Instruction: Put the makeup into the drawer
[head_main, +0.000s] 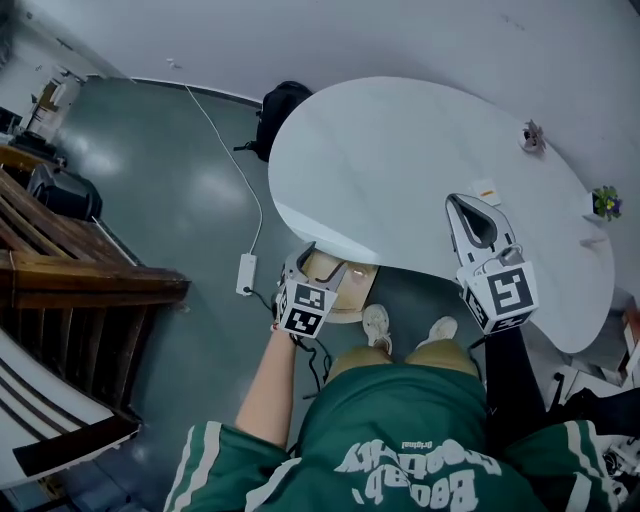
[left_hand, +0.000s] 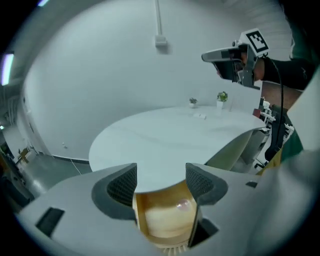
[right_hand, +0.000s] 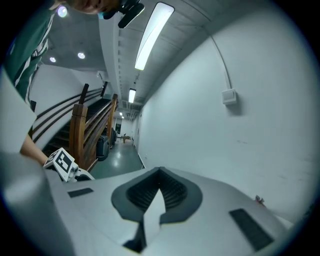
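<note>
Amber, glossy makeup (left_hand: 165, 220) sits clamped between the wide-set jaws of the left tool (left_hand: 161, 176), near the desk (left_hand: 170, 135) edge. Judged light, rigid, slippery: grip its flat sides. Right tool (right_hand: 159, 194) is closed, empty.

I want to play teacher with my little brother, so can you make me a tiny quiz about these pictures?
1. True or false: the right gripper has its jaws wide apart.
2. What stands on the white table near the wall? A) a small potted plant B) a teapot C) a laptop
3. Fill in the blank: the left gripper is closed on a ____-coloured container.

Key: 1 false, its jaws are together and empty. 2 A. 3 tan.
</note>
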